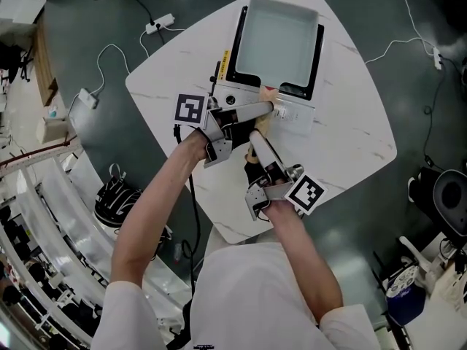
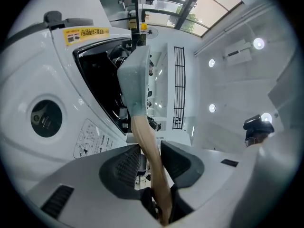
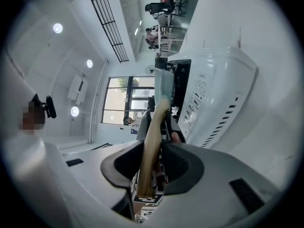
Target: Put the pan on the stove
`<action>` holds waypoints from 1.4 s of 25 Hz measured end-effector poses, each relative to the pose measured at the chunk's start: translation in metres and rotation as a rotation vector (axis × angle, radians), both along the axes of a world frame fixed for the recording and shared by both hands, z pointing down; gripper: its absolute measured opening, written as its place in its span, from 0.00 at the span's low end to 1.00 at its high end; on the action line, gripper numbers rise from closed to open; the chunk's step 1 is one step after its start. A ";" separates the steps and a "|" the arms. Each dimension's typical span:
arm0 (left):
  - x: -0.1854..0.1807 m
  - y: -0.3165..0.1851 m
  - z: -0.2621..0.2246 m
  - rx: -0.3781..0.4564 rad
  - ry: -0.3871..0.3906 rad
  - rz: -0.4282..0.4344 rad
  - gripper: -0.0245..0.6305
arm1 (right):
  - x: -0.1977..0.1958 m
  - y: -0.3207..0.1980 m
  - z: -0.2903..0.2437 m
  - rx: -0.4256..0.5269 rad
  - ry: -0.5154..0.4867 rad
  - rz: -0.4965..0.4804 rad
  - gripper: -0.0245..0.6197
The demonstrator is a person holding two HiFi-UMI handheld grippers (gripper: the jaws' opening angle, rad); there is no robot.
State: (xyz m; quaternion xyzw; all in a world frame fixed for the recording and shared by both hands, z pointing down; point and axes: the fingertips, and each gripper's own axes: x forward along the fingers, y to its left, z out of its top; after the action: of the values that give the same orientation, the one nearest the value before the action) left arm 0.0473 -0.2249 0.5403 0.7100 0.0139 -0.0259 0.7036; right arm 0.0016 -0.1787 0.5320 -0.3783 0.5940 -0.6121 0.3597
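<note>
A pale rectangular pan lies over the black top of the white portable stove at the far side of the table. Its wooden handle points back toward me. My left gripper comes in from the left and is shut on the handle near the stove's front. My right gripper comes in from below and is shut on the handle's near end. The left gripper view shows the handle running between the left gripper pads up to the pan. The right gripper clamps the handle the same way.
The white table has rounded corners and bare surface to the right of the stove. The stove's knob faces me beside the left gripper. A power strip with cables lies on the dark floor at upper left.
</note>
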 end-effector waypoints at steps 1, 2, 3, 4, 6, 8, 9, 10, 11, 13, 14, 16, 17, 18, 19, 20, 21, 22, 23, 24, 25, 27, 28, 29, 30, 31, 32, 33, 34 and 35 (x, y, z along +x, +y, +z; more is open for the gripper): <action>0.000 0.000 0.001 0.005 -0.001 0.001 0.25 | 0.000 0.000 0.001 0.003 -0.001 0.003 0.24; -0.001 0.001 0.002 0.015 -0.008 0.003 0.26 | 0.000 0.000 0.002 0.003 0.001 0.004 0.27; -0.001 0.002 0.004 0.029 -0.019 0.010 0.29 | 0.000 -0.001 0.003 0.002 0.008 0.005 0.30; -0.001 0.004 0.006 0.040 -0.033 0.016 0.37 | 0.001 -0.001 0.004 -0.002 0.016 0.006 0.32; -0.003 0.009 0.010 0.033 -0.052 0.010 0.43 | 0.004 0.000 0.005 -0.007 0.027 0.011 0.34; -0.010 0.011 0.008 0.018 -0.049 -0.024 0.43 | 0.006 0.001 0.004 -0.011 0.033 0.011 0.44; -0.014 0.011 0.007 0.017 -0.048 -0.044 0.43 | 0.007 0.003 0.003 -0.014 0.040 0.012 0.45; -0.019 0.012 0.005 0.018 -0.047 -0.065 0.43 | 0.009 0.005 0.002 -0.017 0.049 0.013 0.46; -0.025 0.013 0.002 0.021 -0.045 -0.084 0.43 | 0.011 0.007 0.001 -0.019 0.062 0.013 0.46; -0.038 0.018 -0.008 0.039 -0.048 -0.127 0.43 | 0.014 0.014 -0.006 -0.015 0.097 0.009 0.48; -0.046 0.021 -0.015 0.063 -0.059 -0.151 0.43 | 0.015 0.018 -0.010 -0.007 0.124 0.004 0.51; -0.062 0.030 -0.028 0.141 -0.101 -0.200 0.42 | 0.017 0.024 -0.022 0.013 0.196 -0.005 0.53; -0.071 0.036 -0.035 0.185 -0.124 -0.223 0.40 | 0.020 0.028 -0.027 0.021 0.238 -0.008 0.53; -0.079 0.042 -0.041 0.228 -0.146 -0.242 0.39 | 0.022 0.032 -0.033 0.027 0.282 -0.010 0.53; -0.087 0.050 -0.048 0.268 -0.166 -0.258 0.38 | 0.025 0.037 -0.038 0.034 0.330 -0.014 0.53; -0.094 0.058 -0.054 0.306 -0.186 -0.273 0.36 | 0.028 0.043 -0.043 0.043 0.380 -0.024 0.53; -0.101 0.065 -0.060 0.347 -0.210 -0.290 0.32 | 0.030 0.049 -0.048 0.057 0.427 -0.038 0.53; -0.108 0.072 -0.065 0.394 -0.242 -0.312 0.28 | 0.032 0.056 -0.054 0.074 0.466 -0.052 0.53; -0.116 0.077 -0.071 0.443 -0.281 -0.339 0.25 | 0.032 0.061 -0.061 0.097 0.492 -0.063 0.52; -0.125 0.080 -0.076 0.484 -0.330 -0.374 0.20 | 0.033 0.065 -0.071 0.125 0.509 -0.069 0.52; -0.134 0.083 -0.080 0.517 -0.388 -0.411 0.12 | 0.034 0.068 -0.081 0.152 0.528 -0.074 0.51; -0.150 0.093 -0.087 0.591 -0.516 -0.458 0.03 | 0.039 0.078 -0.100 0.196 0.592 -0.086 0.50; -0.156 0.099 -0.094 0.638 -0.571 -0.468 0.03 | 0.042 0.084 -0.109 0.215 0.634 -0.093 0.50; -0.162 0.107 -0.103 0.680 -0.615 -0.479 0.03 | 0.044 0.089 -0.118 0.233 0.677 -0.101 0.49; -0.167 0.113 -0.113 0.711 -0.648 -0.498 0.03 | 0.045 0.094 -0.128 0.249 0.723 -0.110 0.48; -0.172 0.120 -0.123 0.731 -0.675 -0.521 0.03 | 0.046 0.099 -0.137 0.265 0.769 -0.117 0.45; -0.175 0.127 -0.132 0.747 -0.698 -0.544 0.03 | 0.047 0.103 -0.147 0.282 0.816 -0.123 0.42; -0.176 0.134 -0.140 0.766 -0.717 -0.562 0.03 | 0.049 0.108 -0.157 0.300 0.862 -0.126 0.37; -0.176 0.142 -0.148 0.786 -0.732 -0.576 0.03 | 0.050 0.113 -0.167 0.321 0.906 -0.129 0.34; -0.175 0.150 -0.155 0.805 -0.745 -0.589 0.03 | 0.050 0.118 -0.177 0.342 0.949 -0.133 0.31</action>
State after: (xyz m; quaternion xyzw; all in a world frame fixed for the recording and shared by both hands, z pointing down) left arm -0.1277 -0.0753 0.3856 0.8551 -0.4202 0.0379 0.3014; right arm 0.0514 -0.0602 0.3553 -0.5120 0.8064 -0.2883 0.0671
